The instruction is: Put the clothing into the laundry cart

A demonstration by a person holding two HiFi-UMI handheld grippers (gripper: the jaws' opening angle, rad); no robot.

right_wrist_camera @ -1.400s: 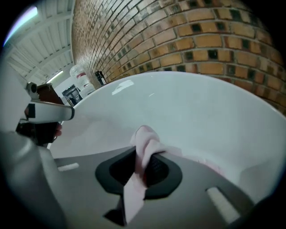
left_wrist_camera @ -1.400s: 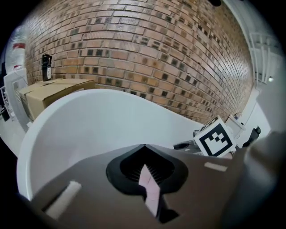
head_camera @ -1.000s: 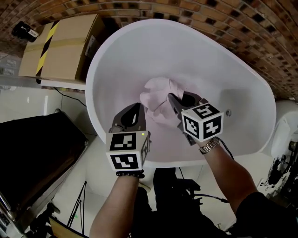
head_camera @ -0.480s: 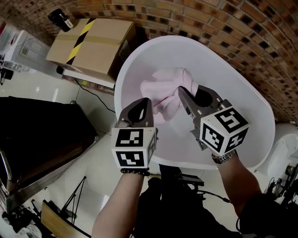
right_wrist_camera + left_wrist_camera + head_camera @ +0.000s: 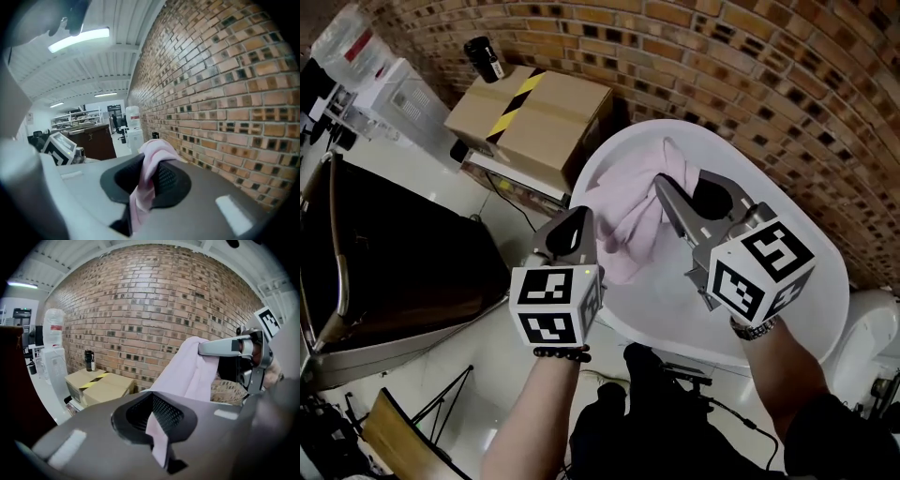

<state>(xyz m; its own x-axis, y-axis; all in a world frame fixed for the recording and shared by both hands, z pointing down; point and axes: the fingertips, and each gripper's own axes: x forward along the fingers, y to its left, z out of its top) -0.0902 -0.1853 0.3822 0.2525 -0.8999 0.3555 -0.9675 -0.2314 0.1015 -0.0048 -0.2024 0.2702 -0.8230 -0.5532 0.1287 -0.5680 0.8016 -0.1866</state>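
Observation:
A pale pink garment [image 5: 630, 217] hangs stretched between both grippers, above the white tub [image 5: 811, 267]. My left gripper [image 5: 573, 225] is shut on its lower edge; in the left gripper view the cloth [image 5: 158, 439] is pinched in the jaws and runs up to the right gripper [image 5: 220, 347]. Higher and to the right, my right gripper [image 5: 667, 192] is shut on the upper part, with pink cloth [image 5: 146, 180] bunched between its jaws. The dark laundry cart [image 5: 389, 267] stands at the left, apart from both grippers.
A cardboard box [image 5: 534, 112] with yellow-black tape sits beside the tub, with a dark bottle [image 5: 486, 59] on it. A brick wall [image 5: 741, 66] curves behind. White machines [image 5: 380, 80] stand at the far left. A tripod [image 5: 455, 412] stands on the pale floor below.
Both grippers have risen with the pink garment, lifting it out of the tub. The garment now hangs stretched between them, and the dark cart shows more fully at the left.

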